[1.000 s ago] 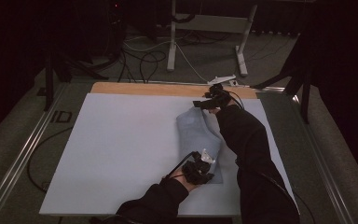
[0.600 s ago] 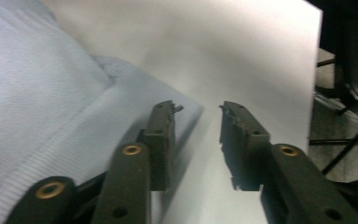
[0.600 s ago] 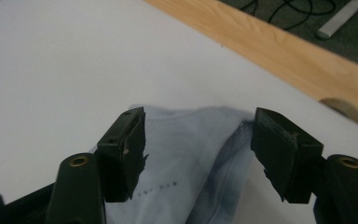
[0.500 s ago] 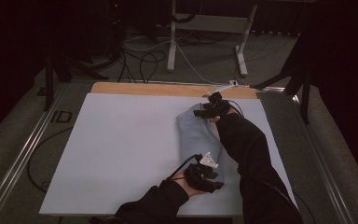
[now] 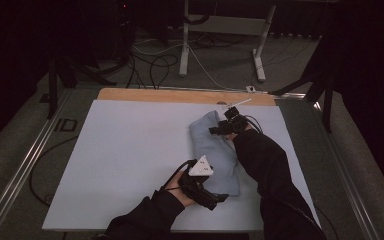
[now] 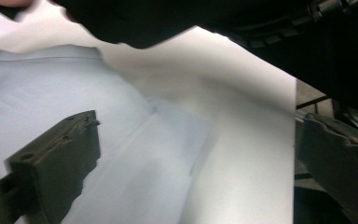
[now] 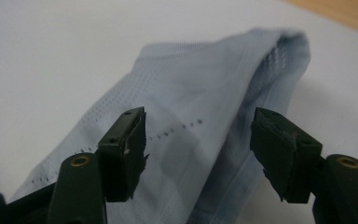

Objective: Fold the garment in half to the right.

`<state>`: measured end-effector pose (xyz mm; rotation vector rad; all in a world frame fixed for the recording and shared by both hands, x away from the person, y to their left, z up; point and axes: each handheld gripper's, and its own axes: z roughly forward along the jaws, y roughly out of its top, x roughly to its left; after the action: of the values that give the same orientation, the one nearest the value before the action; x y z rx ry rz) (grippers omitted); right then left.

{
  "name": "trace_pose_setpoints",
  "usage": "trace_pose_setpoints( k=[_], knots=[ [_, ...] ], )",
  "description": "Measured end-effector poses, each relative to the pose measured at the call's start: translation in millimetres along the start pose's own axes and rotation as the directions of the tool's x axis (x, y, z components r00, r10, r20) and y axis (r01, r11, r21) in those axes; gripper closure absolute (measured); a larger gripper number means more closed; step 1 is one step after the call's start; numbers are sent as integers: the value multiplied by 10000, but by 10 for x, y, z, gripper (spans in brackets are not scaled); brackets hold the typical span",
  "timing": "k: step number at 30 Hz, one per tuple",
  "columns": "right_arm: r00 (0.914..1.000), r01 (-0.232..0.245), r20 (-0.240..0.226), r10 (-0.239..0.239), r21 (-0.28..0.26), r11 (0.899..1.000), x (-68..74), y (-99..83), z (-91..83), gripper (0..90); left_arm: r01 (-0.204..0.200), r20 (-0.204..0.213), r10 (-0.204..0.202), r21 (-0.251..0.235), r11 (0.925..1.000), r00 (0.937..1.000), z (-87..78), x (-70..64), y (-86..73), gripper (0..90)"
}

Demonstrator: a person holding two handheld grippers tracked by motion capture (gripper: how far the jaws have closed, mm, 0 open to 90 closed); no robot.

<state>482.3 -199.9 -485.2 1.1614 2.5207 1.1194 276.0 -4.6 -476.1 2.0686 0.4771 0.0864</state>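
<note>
A pale blue folded garment [image 5: 211, 150] lies on the white table top [image 5: 130, 150], right of centre. My left gripper [image 5: 219, 198] is at its near end, jaws wide open over the cloth's near corner [image 6: 168, 154]. My right gripper [image 5: 215, 130] hovers above the garment's far end with its jaws open; the perforated fabric [image 7: 200, 135] lies between and beyond them, not pinched. A dark sleeve [image 5: 265, 165] crosses the garment's right side.
A wooden strip [image 5: 180, 96] runs along the table's far edge. Metal rails flank the table. Beyond it on the floor are cables and a white stand [image 5: 220, 45]. The left half of the table top is bare.
Both grippers have shifted slightly: the right one moved nearer and left over the garment's far end, the left one moved right along its near end. The garment looks narrower, folded over.
</note>
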Motion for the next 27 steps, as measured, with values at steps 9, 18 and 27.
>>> trace_pose_setpoints(
  k=[9, 18, 27],
  knots=[
    [9997, -136, -194, 141, 246, 9996, 6, -61, 33, 641, 27, -479, -58, -652, 9979, 9988, -372, 169, -95, 1],
    [9984, 206, 540, -193, -246, 9995, 46, -14, -126, 870, 306, -1226, -406, -828, 9961, 9916, -758, 342, -321, 1],
    [9978, -28, 660, 33, -80, 10000, -30, -143, 6, 870, 550, -1912, -715, -903, 9944, 9789, -1033, 504, -634, 1]
  ],
)
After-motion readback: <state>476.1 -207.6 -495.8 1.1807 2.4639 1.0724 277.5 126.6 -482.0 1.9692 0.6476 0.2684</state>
